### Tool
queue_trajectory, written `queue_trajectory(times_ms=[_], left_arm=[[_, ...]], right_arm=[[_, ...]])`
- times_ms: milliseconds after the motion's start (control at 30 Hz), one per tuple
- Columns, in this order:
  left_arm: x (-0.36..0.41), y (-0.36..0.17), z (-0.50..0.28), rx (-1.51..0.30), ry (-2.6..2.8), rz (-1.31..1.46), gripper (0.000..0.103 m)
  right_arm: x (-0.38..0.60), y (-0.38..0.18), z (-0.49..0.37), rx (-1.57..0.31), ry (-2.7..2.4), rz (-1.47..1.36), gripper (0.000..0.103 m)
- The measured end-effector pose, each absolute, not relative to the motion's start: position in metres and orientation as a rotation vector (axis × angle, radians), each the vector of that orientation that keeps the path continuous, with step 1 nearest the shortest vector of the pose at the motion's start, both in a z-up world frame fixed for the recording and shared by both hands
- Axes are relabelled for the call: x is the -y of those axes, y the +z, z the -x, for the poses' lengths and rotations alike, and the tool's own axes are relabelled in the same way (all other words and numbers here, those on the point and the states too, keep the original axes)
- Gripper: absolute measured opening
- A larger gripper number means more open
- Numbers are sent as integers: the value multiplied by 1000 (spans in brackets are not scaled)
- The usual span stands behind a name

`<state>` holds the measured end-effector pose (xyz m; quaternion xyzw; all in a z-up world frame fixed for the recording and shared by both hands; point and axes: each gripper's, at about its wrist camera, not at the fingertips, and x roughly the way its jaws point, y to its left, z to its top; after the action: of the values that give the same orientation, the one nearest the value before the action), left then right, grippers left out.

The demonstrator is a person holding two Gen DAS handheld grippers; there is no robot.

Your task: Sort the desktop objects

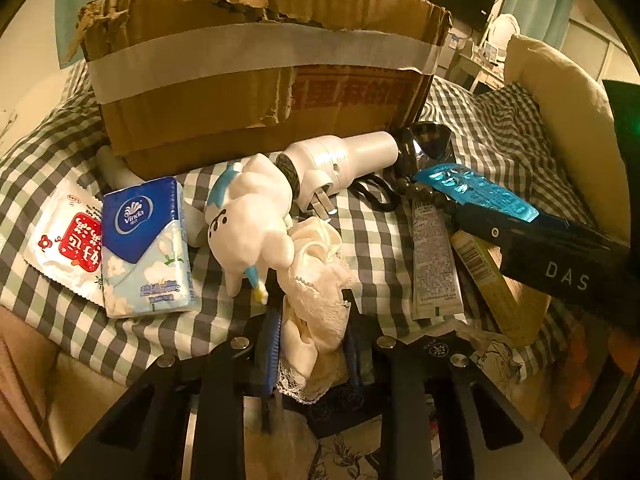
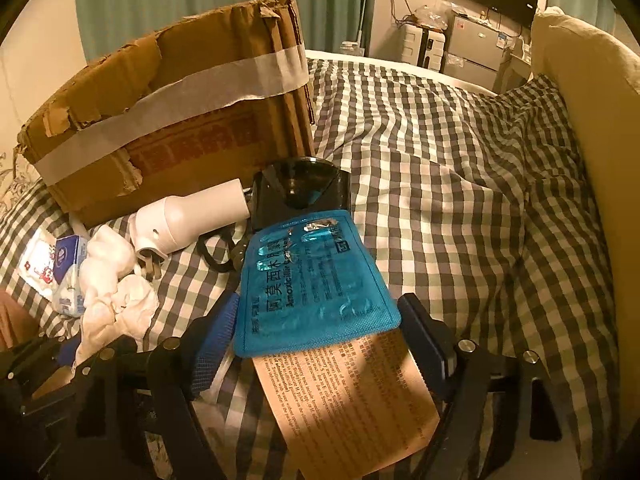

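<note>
Tongs at work: left tongs (image 1: 310, 344) pinch a cream scrunchie (image 1: 316, 280); right tongs (image 2: 316, 344) stand wide around a blue pill pack (image 2: 312, 280), not pressing. Best lift each clear, then drop into the torn box (image 1: 256, 64) behind. Checked bed (image 2: 460, 184), curtained room.

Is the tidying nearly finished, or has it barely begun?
Barely begun, it seems. Nothing visibly sorted; the cardboard box's inside is hidden. In hand: left tongs pinch the cream lace cloth; right tongs straddle the blue pill pack. Tissue pack, figurine, plug remain.
</note>
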<state>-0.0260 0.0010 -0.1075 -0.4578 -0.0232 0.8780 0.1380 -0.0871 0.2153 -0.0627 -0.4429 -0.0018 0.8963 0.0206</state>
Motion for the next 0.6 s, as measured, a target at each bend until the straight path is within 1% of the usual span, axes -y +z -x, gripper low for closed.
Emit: queue_trajectory(times_ms=[100, 600], left_arm=[[1, -105, 25, 74, 2543, 1314, 22], [8, -97, 24, 107, 2577, 1295, 22]], right_arm=[[-213, -60, 84, 16, 2787, 1363, 80], [-215, -43, 64, -47, 2859, 1301, 80]])
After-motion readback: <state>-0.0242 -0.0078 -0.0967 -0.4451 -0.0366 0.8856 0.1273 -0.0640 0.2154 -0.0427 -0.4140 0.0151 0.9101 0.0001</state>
